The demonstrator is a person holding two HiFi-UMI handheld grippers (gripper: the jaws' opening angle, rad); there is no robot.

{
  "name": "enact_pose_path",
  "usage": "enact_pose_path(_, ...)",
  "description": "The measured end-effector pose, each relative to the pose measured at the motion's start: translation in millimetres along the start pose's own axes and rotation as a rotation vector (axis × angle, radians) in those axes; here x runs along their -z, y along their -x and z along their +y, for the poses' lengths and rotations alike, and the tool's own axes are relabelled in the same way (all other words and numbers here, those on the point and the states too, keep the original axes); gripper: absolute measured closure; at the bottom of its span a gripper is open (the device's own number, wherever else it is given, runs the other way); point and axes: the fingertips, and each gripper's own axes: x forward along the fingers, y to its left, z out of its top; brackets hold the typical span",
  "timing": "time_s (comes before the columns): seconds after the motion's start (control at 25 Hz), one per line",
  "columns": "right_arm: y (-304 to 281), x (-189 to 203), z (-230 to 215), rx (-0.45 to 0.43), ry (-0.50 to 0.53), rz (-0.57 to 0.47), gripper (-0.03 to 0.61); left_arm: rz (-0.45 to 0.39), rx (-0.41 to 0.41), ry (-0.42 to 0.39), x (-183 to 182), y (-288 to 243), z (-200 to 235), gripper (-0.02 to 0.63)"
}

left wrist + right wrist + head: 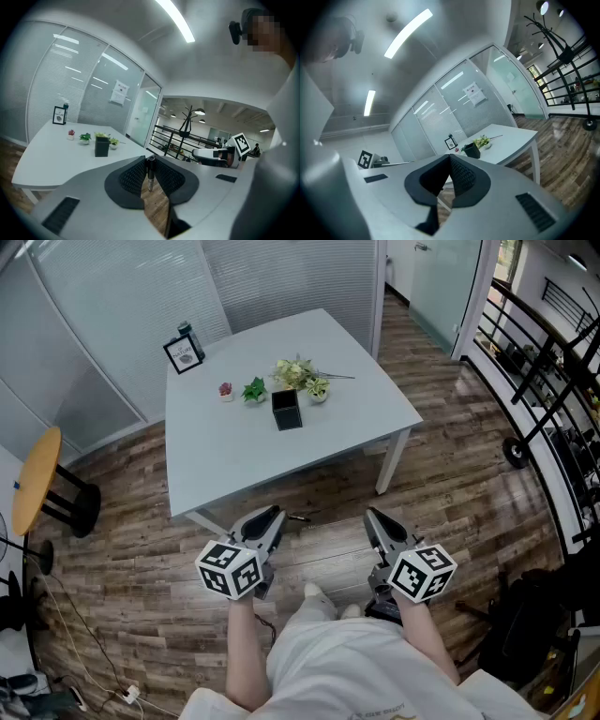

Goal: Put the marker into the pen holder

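My left gripper hangs over the wooden floor, in front of the white table. It is shut on a black marker, which stands upright between the ribbed pads; in the head view the marker pokes out beside the jaw tips. The black square pen holder stands on the table among small plants, well beyond both grippers, and shows in both gripper views. My right gripper is level with the left one, shut, with nothing between its pads.
On the table stand a green and white flower bunch, a small green plant, a tiny red plant and a framed picture. A round wooden stool is at the left. Glass partitions rise behind; a black railing runs along the right.
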Motion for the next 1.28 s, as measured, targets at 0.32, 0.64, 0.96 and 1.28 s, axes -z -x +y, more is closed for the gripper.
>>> enact_pose_path(0.32, -6.3, -5.5, -6.8, 0.0, 0.003, -0.009, 0.563, -0.011, -0.01, 0.008, -5.4, -5.6, 7.7, 0.549)
enact_pose_path(0.64, -22.3, -16.7, -18.2, -0.011, 0.02, -0.002, 0.561, 0.0, -0.057, -0.054, -29.0, -14.1, 18.1, 0.549)
enact_pose_path(0.96, -103.0, -25.2, -58.3, -0.004, 0.015, 0.036, 0.562, -0.012, -0.093, -0.088, -65.8, -63.5, 89.3, 0.549)
enact_pose_path(1.28, -239.2, -61.3, -130.9, 0.07, 0.004, 0.103, 0.562, 0.02, -0.058, -0.067, -118.2, -181.3, 202.4, 0.549)
